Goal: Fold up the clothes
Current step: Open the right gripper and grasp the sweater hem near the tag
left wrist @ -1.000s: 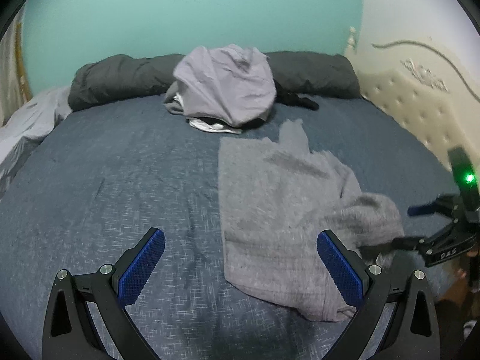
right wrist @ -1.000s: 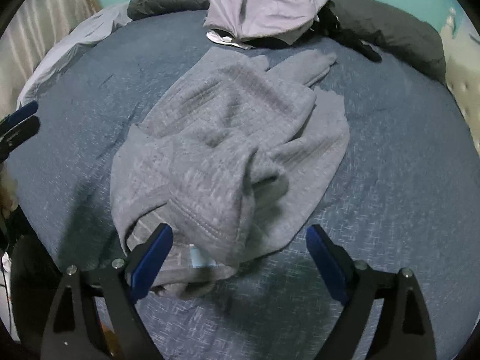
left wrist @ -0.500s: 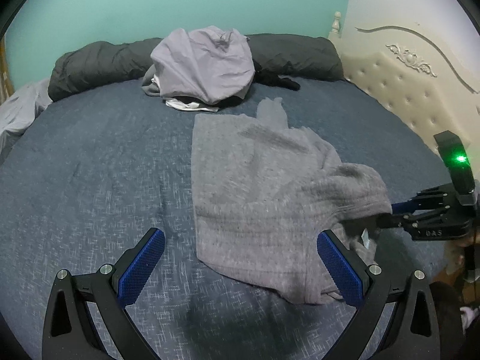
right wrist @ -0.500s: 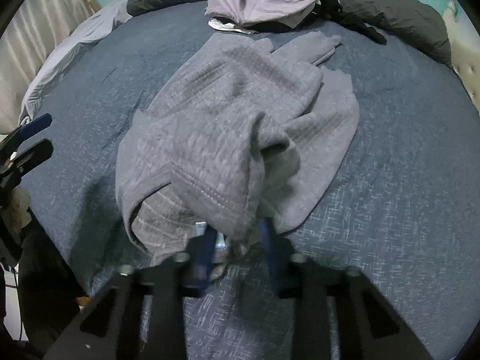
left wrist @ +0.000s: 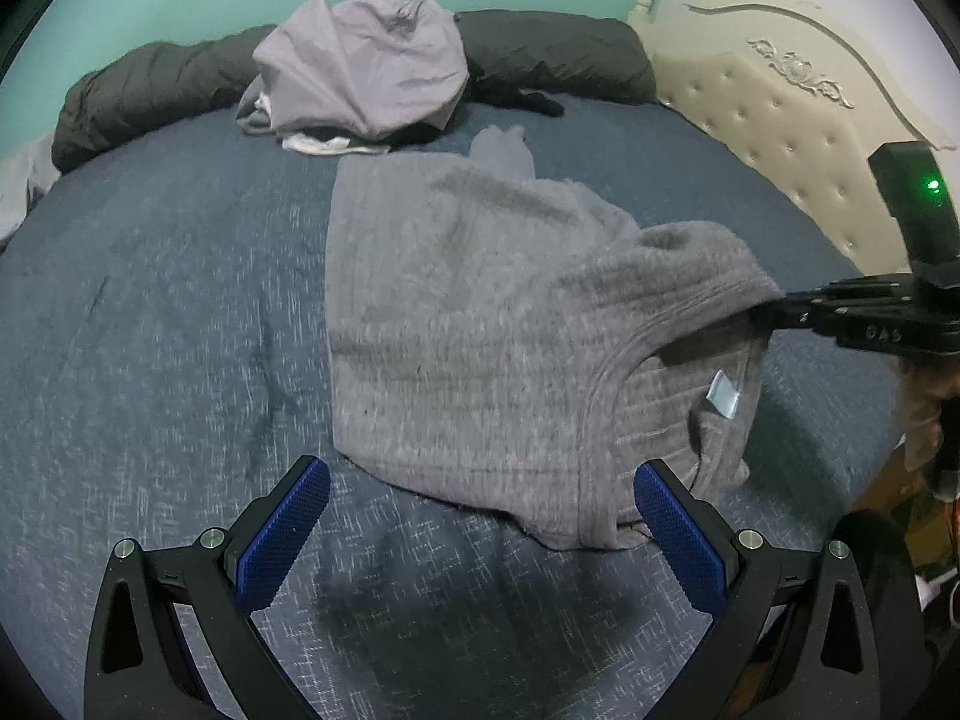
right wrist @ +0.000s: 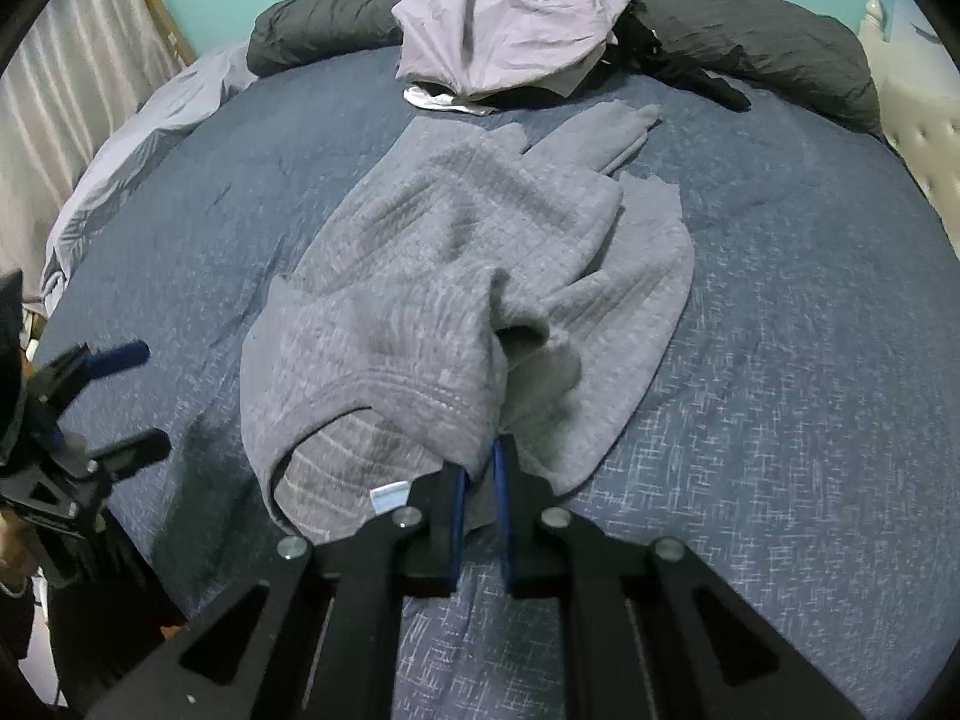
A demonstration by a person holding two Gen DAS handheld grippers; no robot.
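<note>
Right wrist view: the right gripper (right wrist: 480, 468) is closing, clamped on the grey knitted sweater's (right wrist: 432, 312) hem. The left gripper (left wrist: 480, 516) gapes wide, empty, over the dark blue bedspread (left wrist: 150, 300).

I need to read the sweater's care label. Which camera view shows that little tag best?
The left wrist view: the pale tag hangs face-on inside the gray sweater's lifted neck opening, unobstructed. In the right wrist view the tag is only a foreshortened sliver at the collar, beside the right hand-held gripper.
</note>
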